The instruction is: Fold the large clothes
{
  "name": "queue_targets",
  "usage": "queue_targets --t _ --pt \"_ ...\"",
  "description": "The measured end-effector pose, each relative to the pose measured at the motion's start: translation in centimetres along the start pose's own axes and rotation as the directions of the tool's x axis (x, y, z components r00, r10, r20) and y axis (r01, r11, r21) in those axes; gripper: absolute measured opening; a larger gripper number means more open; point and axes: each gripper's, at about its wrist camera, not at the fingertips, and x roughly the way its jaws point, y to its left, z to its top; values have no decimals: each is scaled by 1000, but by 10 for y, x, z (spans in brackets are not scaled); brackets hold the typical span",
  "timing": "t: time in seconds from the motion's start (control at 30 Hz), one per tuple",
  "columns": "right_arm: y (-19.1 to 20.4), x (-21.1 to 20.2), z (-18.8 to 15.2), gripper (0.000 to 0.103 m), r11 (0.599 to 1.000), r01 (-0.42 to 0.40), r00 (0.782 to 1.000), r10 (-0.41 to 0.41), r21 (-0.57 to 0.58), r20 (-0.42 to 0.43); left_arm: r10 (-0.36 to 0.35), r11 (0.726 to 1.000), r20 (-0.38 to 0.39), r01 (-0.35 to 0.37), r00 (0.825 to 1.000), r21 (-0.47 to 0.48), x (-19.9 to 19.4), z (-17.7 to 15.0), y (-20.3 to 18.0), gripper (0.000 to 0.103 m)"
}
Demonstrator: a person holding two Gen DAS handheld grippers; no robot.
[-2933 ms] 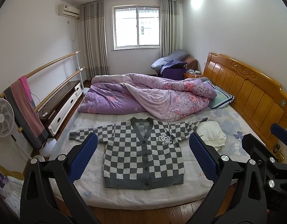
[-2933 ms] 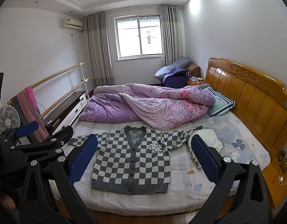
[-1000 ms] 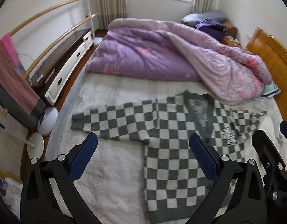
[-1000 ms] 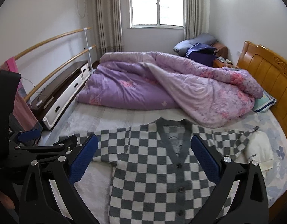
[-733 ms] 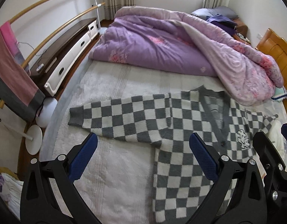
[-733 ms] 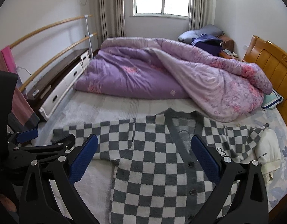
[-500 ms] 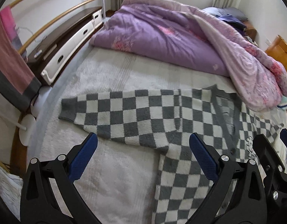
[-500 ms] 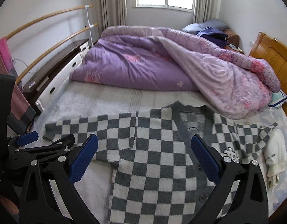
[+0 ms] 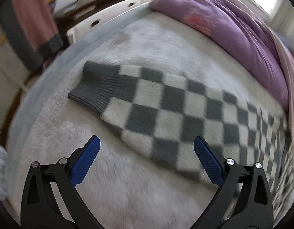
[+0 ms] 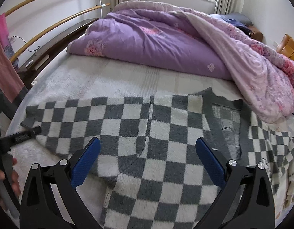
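A grey-and-white checkered cardigan (image 10: pixel 160 133) lies flat, front up, on the white fleece bed cover (image 10: pixel 74 84). Its left sleeve (image 9: pixel 166 110) stretches out, ending in a plain grey cuff (image 9: pixel 97 85). My left gripper (image 9: pixel 146 148) is open and empty, low over the sleeve's lower edge, just short of the cuff; the view is blurred. Its black tip (image 10: pixel 24 135) shows in the right wrist view beside the cuff. My right gripper (image 10: pixel 147 148) is open and empty, hovering over the armpit seam where sleeve meets body.
A rumpled purple duvet (image 10: pixel 166 43) fills the far half of the bed. A folded white garment (image 10: pixel 292 181) lies at the right edge. A pink-and-grey towel (image 9: pixel 30 22) hangs on a wooden rail left of the bed, beside a low cabinet (image 9: pixel 108 15). Wooden headboard (image 10: pixel 290 47) at right.
Both grippers have moved forward and down toward the bed. The left has swung left and closed in on the sleeve cuff; the right has come low over the armpit. Jaws stay open.
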Motion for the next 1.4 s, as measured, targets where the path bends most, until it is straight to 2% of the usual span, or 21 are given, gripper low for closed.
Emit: queue_targets --t 0.07,0.13,0.23,0.3,0.33,0.37,0.4,0.43,0.5,0.53,0.57,0.63,0.73,0.87,0.93,0.97,1.07,1.2,1.23,1.3,1.4 --pt "-1 11 -3 96 1000 -13 1000 13 -3 -6 5 997 20 -4 1000 -72 15 8 21 98" --pt "-3 24 -8 95 1000 -26 1000 26 -8 -15 -2 990 6 3 1000 -138 34 15 37 98" --pt "-8 41 -16 82 999 -41 998 41 1 -43 -10 979 7 11 1000 -206 55 20 52 95" --pt "-12 53 -20 63 997 -71 995 72 17 -74 43 984 29 -37 999 -175 62 22 48 90" --pt "-15 63 -23 59 995 -95 990 98 34 -98 66 986 31 -61 997 -155 66 23 44 88" --pt "-17 70 -26 47 991 -127 984 131 47 -118 83 987 37 -77 996 -138 68 23 41 87" --pt "-17 77 -28 38 987 -153 978 159 54 -134 89 988 49 -83 995 -128 68 22 38 85" --pt "-17 86 -31 33 982 -179 970 186 62 -155 87 988 52 -80 995 -132 68 23 39 82" --pt "-16 99 -37 15 969 -232 953 244 83 -181 62 987 77 -50 995 -153 65 21 43 66" --pt "-14 104 -39 13 962 -257 944 271 93 -188 32 987 97 -16 995 -163 60 20 48 49" --pt "-12 109 -43 10 950 -293 931 309 108 -193 6 986 103 12 995 -169 59 20 50 27" --pt "-5 124 -51 10 944 -309 909 329 117 -255 -71 975 104 91 992 -201 55 21 61 12" --pt "-3 133 -51 8 941 -323 900 339 101 -274 -153 940 111 180 982 -291 49 19 74 10" --pt "-10 128 -42 8 925 -362 872 379 111 -311 -168 932 165 211 972 -294 14 14 58 9" --pt "-20 118 -40 8 915 -384 863 402 120 -306 -185 934 207 238 961 -267 -15 12 41 9" --pt "-28 112 -41 10 914 -387 866 405 121 -294 -188 943 231 241 955 -231 -36 11 23 9" --pt "-60 90 -43 10 911 -388 882 411 140 -231 -204 962 298 248 932 -118 -83 6 -22 9" --pt "-119 69 -52 10 923 -347 908 376 169 -187 -264 961 356 274 896 23 -135 -11 -110 9" --pt "-136 65 -54 10 925 -335 914 365 178 -176 -288 957 357 282 889 69 -146 -19 -144 9" --pt "-180 49 -60 10 933 -298 932 330 203 -148 -310 951 354 278 882 139 -155 -35 -199 9" --pt "-250 26 -74 10 941 -235 958 267 245 -107 -318 941 325 256 891 219 -155 -61 -276 9"
